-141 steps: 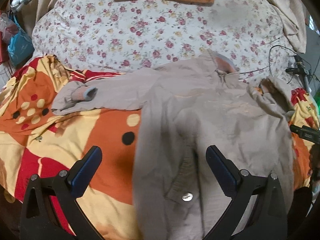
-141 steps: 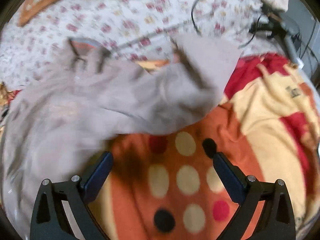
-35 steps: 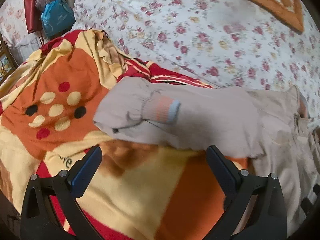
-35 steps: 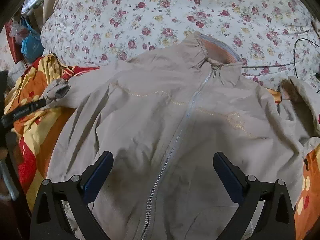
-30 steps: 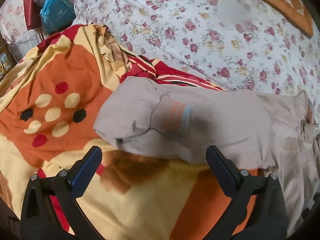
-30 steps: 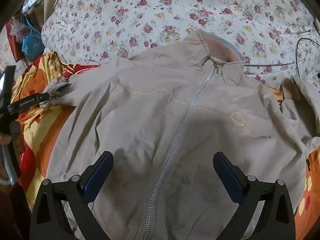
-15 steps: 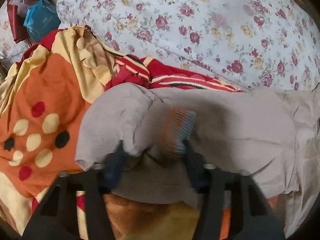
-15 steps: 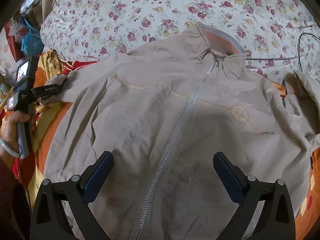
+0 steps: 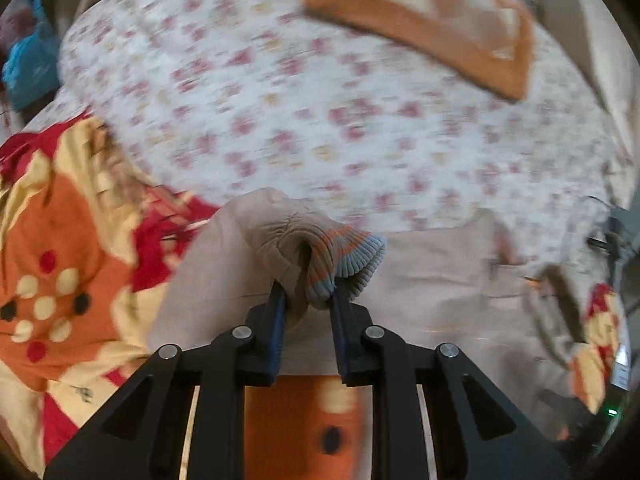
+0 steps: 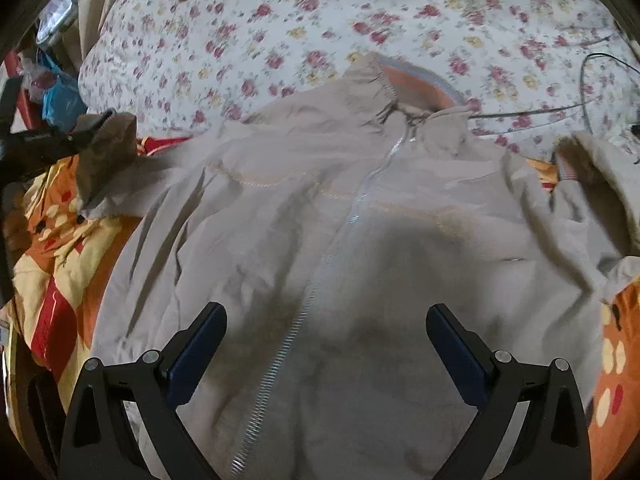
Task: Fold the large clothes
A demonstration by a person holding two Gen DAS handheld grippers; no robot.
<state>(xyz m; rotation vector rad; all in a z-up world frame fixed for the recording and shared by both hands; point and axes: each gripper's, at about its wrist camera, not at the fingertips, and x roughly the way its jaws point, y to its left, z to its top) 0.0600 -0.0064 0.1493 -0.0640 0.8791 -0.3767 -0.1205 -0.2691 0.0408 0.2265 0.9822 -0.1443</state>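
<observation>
A beige zip jacket [image 10: 320, 220] lies front up on the bed, collar toward the far side. My left gripper [image 9: 307, 292] has the ribbed, orange-and-blue striped sleeve cuff [image 9: 340, 252] bunched between its pads, and its jaws are closing on it. The right wrist view shows that gripper [image 10: 102, 122] at the far left, holding the sleeve [image 10: 108, 160] raised off the blanket. My right gripper [image 10: 326, 320] stands wide open above the jacket's lower front, astride the zip, with nothing between its fingers. The other sleeve [image 10: 600, 168] lies crumpled at the right.
The jacket rests partly on an orange, red and yellow dotted blanket [image 9: 60, 240] and partly on a floral quilt [image 10: 280, 32]. An orange-bordered cushion [image 9: 440, 20] lies at the far side. A blue bag [image 9: 24, 68] sits far left, and a dark cable [image 10: 540, 110] runs across the quilt at right.
The left gripper went from wide open to shut on the sleeve cuff, then lifted it and swung toward the jacket body. The right gripper stayed open over the jacket front.
</observation>
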